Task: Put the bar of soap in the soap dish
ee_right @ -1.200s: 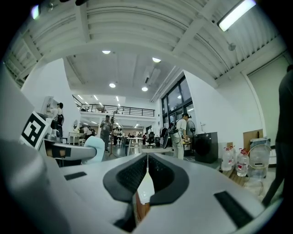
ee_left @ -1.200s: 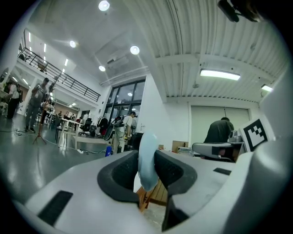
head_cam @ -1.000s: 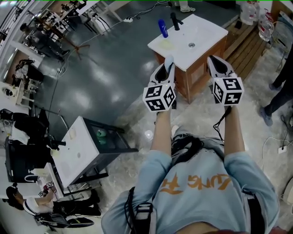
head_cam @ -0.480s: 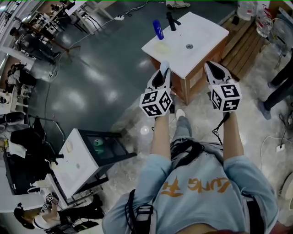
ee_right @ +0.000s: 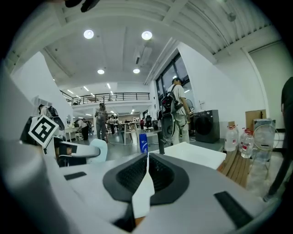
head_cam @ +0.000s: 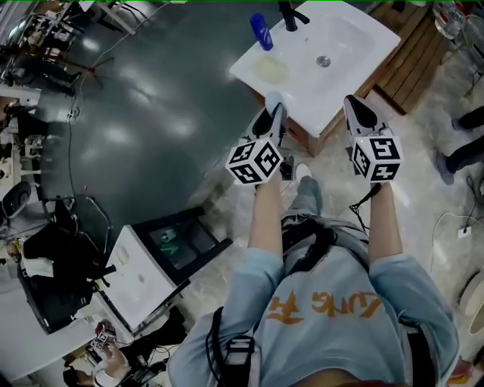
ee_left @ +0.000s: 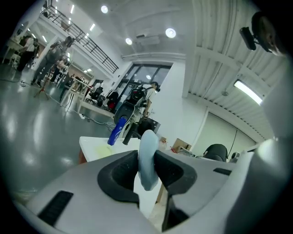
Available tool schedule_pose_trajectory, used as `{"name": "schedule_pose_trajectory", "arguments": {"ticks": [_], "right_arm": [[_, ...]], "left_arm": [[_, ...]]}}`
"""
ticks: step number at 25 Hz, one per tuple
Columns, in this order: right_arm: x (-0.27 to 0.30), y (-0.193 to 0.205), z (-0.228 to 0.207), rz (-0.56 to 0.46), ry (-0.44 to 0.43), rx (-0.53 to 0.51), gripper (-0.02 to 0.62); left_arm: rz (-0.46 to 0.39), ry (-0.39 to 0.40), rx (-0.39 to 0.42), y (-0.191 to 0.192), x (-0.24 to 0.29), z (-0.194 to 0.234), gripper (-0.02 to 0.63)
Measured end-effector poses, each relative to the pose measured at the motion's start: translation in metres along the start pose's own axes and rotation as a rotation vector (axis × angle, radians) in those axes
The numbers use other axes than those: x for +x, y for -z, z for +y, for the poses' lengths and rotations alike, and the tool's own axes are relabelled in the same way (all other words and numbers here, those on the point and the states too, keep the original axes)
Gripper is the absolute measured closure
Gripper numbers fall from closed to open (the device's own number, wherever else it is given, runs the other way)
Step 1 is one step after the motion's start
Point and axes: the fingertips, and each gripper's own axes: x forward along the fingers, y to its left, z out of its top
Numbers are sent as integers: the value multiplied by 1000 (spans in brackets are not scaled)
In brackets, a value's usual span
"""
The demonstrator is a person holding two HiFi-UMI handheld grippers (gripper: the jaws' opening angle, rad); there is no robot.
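Observation:
A pale blue bar of soap [ee_left: 147, 157] stands on edge between the pads of my left gripper [ee_left: 147, 170], which is shut on it. In the head view the soap [head_cam: 274, 100] pokes out of the left gripper [head_cam: 272, 107] just short of the near edge of the white sink top [head_cam: 355, 45]. A pale yellowish soap dish [head_cam: 271, 69] sits on the sink's left part, beside a blue bottle [head_cam: 261, 32] and a black tap [head_cam: 287, 15]. My right gripper [head_cam: 357, 107] is shut with nothing in it, level with the left one.
Wooden slats [head_cam: 412, 53] lie right of the sink, with water bottles [ee_right: 238, 137] beyond them. A white cabinet [head_cam: 144, 272] stands at the lower left. Someone's legs [head_cam: 469, 121] are at the right edge. Dark glossy floor spreads to the left.
Both grippers have moved forward and down toward the sink, which now lies closer under them. The soap stays gripped in the left gripper.

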Motion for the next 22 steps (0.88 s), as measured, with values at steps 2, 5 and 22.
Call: {"name": "schedule_pose_trajectory", "arguments": {"ticks": [2,5,22], "right_arm": [[25,1,4,24,-23,-14,563],[61,6,10,67,-47,-30,563],[171,17,5,203,-34,-110,563]], "left_arm": [[2,-10,-32,-2,14,18,480],[10,-15,-81,-3,33,44,480],[92,4,-245,-7,119,129,480]]}}
